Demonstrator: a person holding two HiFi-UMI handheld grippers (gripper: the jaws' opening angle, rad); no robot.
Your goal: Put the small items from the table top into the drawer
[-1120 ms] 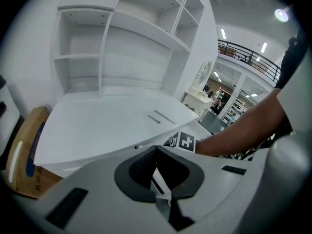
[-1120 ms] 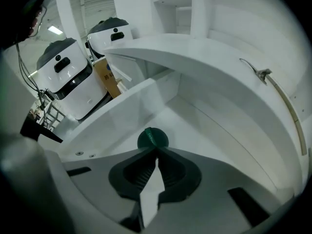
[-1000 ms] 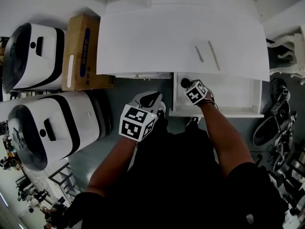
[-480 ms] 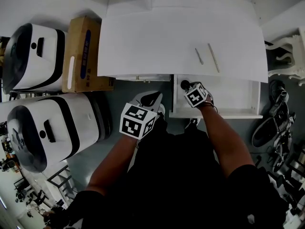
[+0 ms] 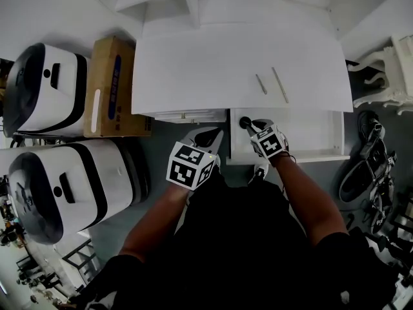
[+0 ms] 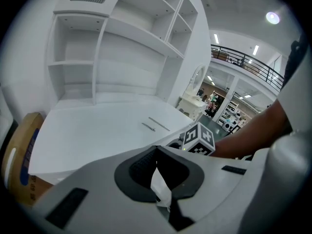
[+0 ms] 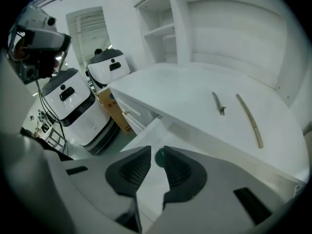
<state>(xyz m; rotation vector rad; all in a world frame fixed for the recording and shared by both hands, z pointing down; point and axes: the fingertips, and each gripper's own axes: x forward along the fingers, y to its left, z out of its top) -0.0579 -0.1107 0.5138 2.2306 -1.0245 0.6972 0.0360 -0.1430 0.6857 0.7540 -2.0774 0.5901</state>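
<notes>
The white desk top (image 5: 193, 63) carries a short metal rod (image 5: 261, 83) and a longer thin stick (image 5: 280, 85), side by side; both also show as the rod (image 7: 218, 103) and the stick (image 7: 249, 121). Below the desk's right edge the drawer (image 5: 310, 134) stands pulled out. A small dark green ball (image 5: 246, 123) lies in its left corner. My right gripper (image 5: 255, 128) hovers over that corner, jaws a little open, the ball (image 7: 159, 158) showing just past the tips. My left gripper (image 5: 206, 134) hangs in front of the desk, shut and empty.
A cardboard box (image 5: 113, 76) and two white machines (image 5: 45, 82) (image 5: 64, 179) stand to the left. Shoes and cables (image 5: 371, 166) lie on the floor at the right. Open shelves (image 6: 122, 38) rise behind the desk. A second drawer (image 5: 184, 115) stays closed.
My right gripper has drawn back toward me from the green ball, which stays put in the drawer corner. The left gripper has barely moved.
</notes>
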